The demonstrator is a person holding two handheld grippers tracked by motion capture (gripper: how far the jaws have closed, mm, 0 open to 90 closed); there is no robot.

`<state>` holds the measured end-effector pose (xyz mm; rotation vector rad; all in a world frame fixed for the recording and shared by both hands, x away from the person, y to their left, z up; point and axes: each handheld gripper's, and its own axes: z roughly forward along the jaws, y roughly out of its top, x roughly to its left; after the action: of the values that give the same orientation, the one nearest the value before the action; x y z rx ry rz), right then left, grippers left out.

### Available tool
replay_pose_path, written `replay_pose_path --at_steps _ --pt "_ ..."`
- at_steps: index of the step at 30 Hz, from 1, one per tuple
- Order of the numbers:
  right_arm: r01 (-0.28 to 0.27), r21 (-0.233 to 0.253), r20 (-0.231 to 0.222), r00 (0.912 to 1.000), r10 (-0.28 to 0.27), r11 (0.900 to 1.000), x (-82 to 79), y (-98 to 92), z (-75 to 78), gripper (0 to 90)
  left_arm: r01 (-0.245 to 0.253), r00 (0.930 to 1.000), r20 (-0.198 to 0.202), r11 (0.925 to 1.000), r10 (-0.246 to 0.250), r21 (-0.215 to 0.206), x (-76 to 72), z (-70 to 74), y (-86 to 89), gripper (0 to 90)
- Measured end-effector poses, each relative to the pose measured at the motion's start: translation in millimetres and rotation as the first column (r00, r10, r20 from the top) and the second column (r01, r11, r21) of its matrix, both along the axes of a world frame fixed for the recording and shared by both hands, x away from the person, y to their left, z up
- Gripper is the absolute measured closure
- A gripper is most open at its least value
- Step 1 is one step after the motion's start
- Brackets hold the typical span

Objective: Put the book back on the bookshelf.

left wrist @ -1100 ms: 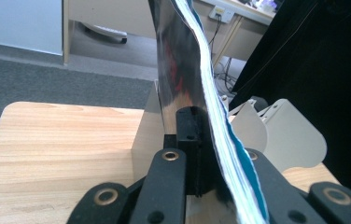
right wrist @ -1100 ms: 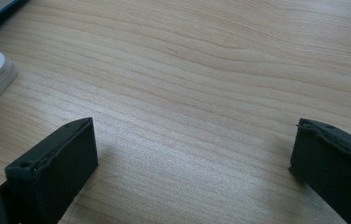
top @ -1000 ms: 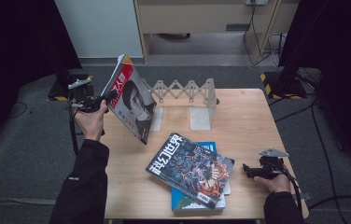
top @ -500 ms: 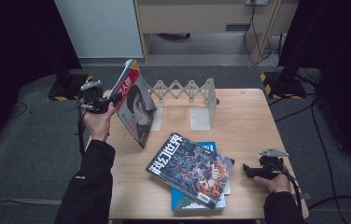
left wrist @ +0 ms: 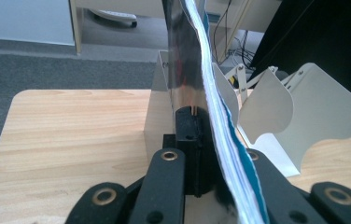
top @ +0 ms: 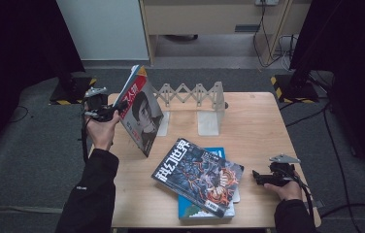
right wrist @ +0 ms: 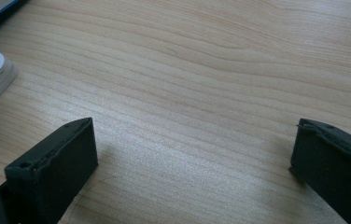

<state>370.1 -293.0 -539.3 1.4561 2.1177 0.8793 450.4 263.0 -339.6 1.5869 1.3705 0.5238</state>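
Grey carpet and dark curtains surround a pale wooden tabletop, at whose far edge stands a white expanding book rack with upright divider plates. The left hand-held gripper is pinching a magazine with a face on its red-and-white cover, holding it tilted on edge above the tabletop's left far corner, just beside the rack's left end. In the left gripper view the jaws are pressed onto the magazine's page edge, with the rack's white dividers close behind and to the right of it.

Nearer the person, a second magazine with a colourful illustrated cover lies flat on top of a blue book in the middle front of the tabletop. The right hand-held gripper rests low at the front right, just beside that stack; in the right gripper view its jaws are spread wide over bare wood, holding nothing.

The step in hand looks like filing the lifted magazine into the rack. The next move, as I judge it, calls for bringing the magazine upright, lining its lower edge with a gap between two dividers, and lowering it in before the jaws let go; a floppy spine may bend or catch on a plate.
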Motion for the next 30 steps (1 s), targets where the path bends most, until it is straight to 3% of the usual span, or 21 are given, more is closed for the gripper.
replay_pose_path --at_steps 8,11,15,19,25,30 --pt "0.0 -0.001 0.0 1.0 0.0 1.0 0.0 0.0 0.0 0.5 0.007 0.9998 -0.017 0.999 -0.008 -0.043 6.4 6.1 0.4 77.1" --pt "0.0 0.0 0.0 1.0 0.0 1.0 0.0 0.0 0.0 0.5 0.012 0.9998 -0.016 0.9991 -0.012 -0.041 11.0 11.2 -2.1 74.2" --pt "0.0 0.0 0.0 1.0 0.0 1.0 0.0 0.0 0.0 0.5 0.0 0.999 -0.044 0.9995 -0.002 -0.033 19.0 13.9 -6.2 73.5" --pt "0.001 0.0 0.0 1.0 -0.001 1.0 0.1 0.1 0.0 0.5 -0.026 0.9984 -0.049 0.9996 0.027 0.013 21.0 15.9 -11.0 84.5" --pt "0.001 -0.002 0.002 1.0 -0.001 1.0 0.2 0.3 -0.2 0.5 -0.065 0.9978 -0.011 0.996 0.066 0.062 20.8 19.2 -20.0 85.8" --pt "0.002 -0.002 0.002 1.0 -0.002 1.0 0.4 0.5 -0.2 0.4 -0.098 0.9951 0.02 0.9922 0.097 0.077 25.0 24.3 -23.6 85.9"
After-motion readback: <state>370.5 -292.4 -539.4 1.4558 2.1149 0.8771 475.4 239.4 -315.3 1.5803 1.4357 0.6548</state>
